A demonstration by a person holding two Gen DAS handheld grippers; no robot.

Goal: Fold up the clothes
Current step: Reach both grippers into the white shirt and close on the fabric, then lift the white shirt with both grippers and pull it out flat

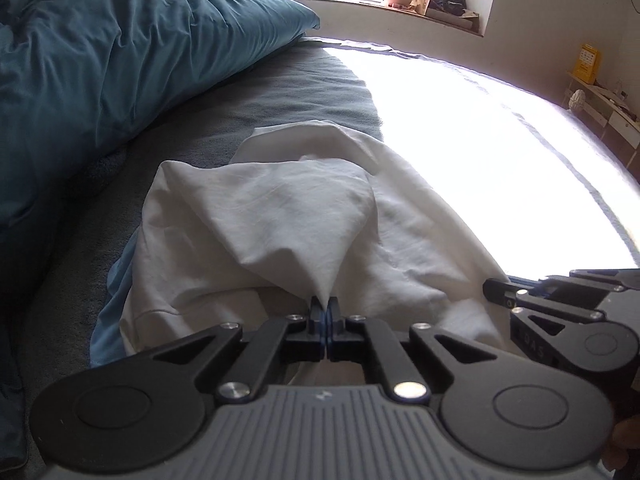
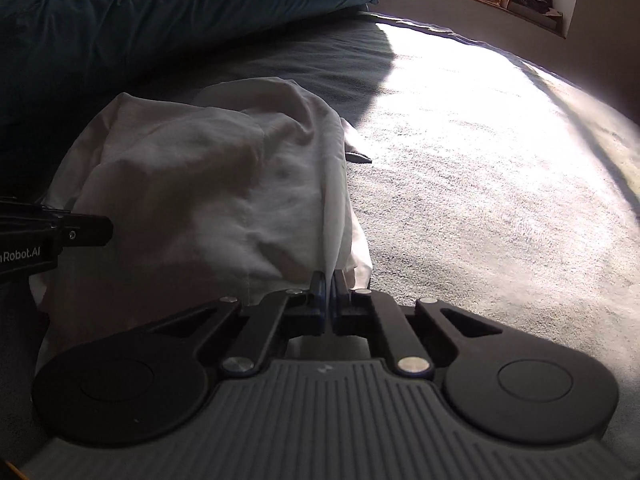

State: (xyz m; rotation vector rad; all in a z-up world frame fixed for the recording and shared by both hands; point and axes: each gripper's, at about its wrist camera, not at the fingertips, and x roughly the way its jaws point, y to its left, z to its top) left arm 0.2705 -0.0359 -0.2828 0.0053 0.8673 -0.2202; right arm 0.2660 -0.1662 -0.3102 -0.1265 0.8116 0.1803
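On bed [image 1: 280, 92]: both tools angled down, pinching white garment [image 1: 280, 208].

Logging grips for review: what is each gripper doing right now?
Left gripper: jaws shut on the white garment.
Right gripper: jaws shut on the white garment.

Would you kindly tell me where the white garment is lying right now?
The white garment lies crumpled on the grey bed sheet, right of the blue duvet in both wrist views, its near edge pinched by the left gripper and right gripper.
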